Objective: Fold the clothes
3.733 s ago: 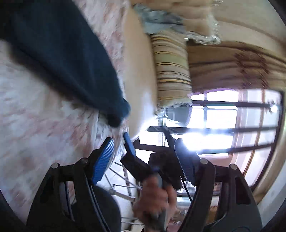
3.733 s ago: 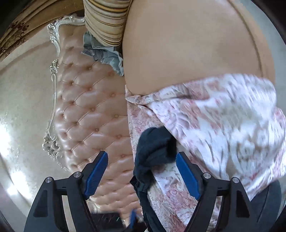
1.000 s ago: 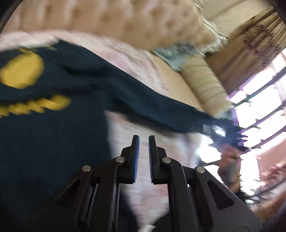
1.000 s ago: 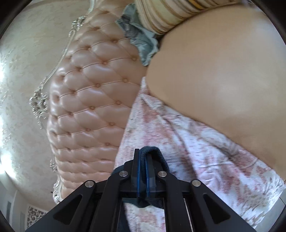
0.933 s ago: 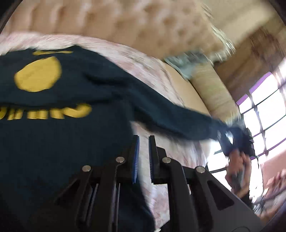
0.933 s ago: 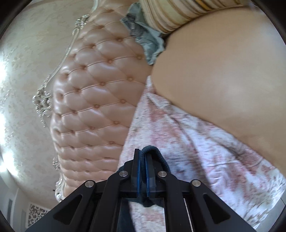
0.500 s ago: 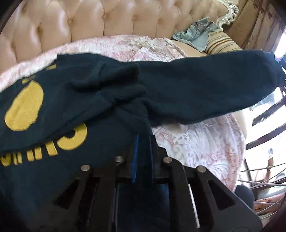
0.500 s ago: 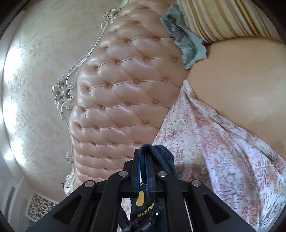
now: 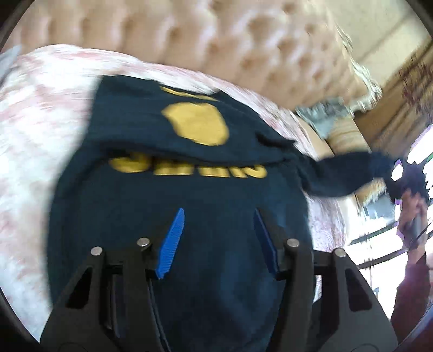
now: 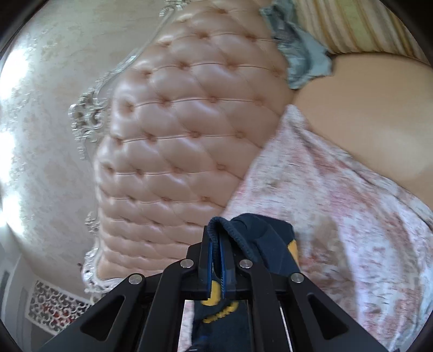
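Note:
A dark navy sweatshirt [image 9: 194, 195] with yellow print lies spread on the pink floral bedspread [image 9: 35, 140]. My left gripper [image 9: 216, 230] is open above its lower body, with nothing between the blue pads. One sleeve [image 9: 351, 173] stretches off to the right, lifted off the bed, towards the hand holding my right gripper. In the right wrist view my right gripper [image 10: 216, 243] is shut on the ribbed sleeve cuff [image 10: 230, 230], held above the bedspread [image 10: 338, 216].
A tufted pink headboard [image 10: 176, 135] runs behind the bed, also in the left wrist view [image 9: 189, 35]. A striped pillow [image 10: 365, 24], a grey-blue cloth [image 10: 300, 56] and a tan cushion [image 10: 379, 108] lie at the bed's right end. A bright window [image 9: 416, 168] is at the right.
My left gripper has opened and let go of the sweatshirt body. My right gripper still holds the cuff and has carried the sleeve further over the bed.

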A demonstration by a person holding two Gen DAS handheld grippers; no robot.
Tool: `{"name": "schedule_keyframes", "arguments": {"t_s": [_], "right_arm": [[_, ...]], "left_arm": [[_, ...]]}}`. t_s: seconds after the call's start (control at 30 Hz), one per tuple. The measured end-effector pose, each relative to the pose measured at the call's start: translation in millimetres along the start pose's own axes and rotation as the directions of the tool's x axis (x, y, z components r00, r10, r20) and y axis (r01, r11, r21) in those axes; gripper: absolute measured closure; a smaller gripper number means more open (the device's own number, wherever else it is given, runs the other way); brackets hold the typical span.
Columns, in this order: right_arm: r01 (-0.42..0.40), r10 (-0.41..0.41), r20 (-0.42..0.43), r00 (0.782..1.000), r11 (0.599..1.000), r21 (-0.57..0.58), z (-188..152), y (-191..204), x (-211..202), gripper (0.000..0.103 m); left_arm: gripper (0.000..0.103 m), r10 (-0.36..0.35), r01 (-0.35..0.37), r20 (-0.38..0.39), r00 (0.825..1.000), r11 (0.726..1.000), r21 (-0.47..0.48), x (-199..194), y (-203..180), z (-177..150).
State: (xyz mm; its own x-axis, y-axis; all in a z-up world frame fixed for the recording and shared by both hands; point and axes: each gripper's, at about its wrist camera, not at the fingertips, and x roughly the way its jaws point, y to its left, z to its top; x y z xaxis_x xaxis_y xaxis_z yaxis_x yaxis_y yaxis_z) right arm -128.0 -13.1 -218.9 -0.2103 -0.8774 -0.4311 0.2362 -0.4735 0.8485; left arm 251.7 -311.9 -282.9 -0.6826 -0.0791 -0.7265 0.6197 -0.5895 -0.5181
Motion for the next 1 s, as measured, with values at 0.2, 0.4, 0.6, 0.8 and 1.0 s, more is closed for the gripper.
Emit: {"name": "schedule_keyframes", "arguments": {"t_s": [0.2,0.4,0.6,0.8,1.0], "right_arm": [[0.216,-0.213,-0.045,0.976,0.97,0.109,1.8,-84.0,-9.2,0.093],[0.312,-0.309,-0.042,0.95,0.939,0.147,-11.3,-124.2,-42.9,0.046],[0.413,-0.42,0.026,0.907,0.901,0.13,-26.2,-122.2,-81.0,0.034],[0.263,-0.263,-0.008,0.965,0.965,0.01,-68.7,-56.0,-59.5,0.029],[0.011,-0.034,-0.272,0.962,0.996,-0.088,-125.0,20.7,61.6,0.022]], "left_arm": [[0.039,-0.131,0.142,0.069,0.989,0.974,-0.179,-17.3,40.2,-12.3],[0.039,-0.158,0.185,0.119,0.98,0.943,-0.276,-25.8,63.8,-8.5],[0.039,-0.259,0.308,0.168,0.951,0.832,-0.462,-9.3,97.4,7.9],[0.039,-0.25,0.319,0.208,0.946,0.587,-0.744,29.5,135.1,21.6],[0.039,-0.159,0.277,0.227,0.961,0.533,-0.8,38.4,137.2,34.4]]}}
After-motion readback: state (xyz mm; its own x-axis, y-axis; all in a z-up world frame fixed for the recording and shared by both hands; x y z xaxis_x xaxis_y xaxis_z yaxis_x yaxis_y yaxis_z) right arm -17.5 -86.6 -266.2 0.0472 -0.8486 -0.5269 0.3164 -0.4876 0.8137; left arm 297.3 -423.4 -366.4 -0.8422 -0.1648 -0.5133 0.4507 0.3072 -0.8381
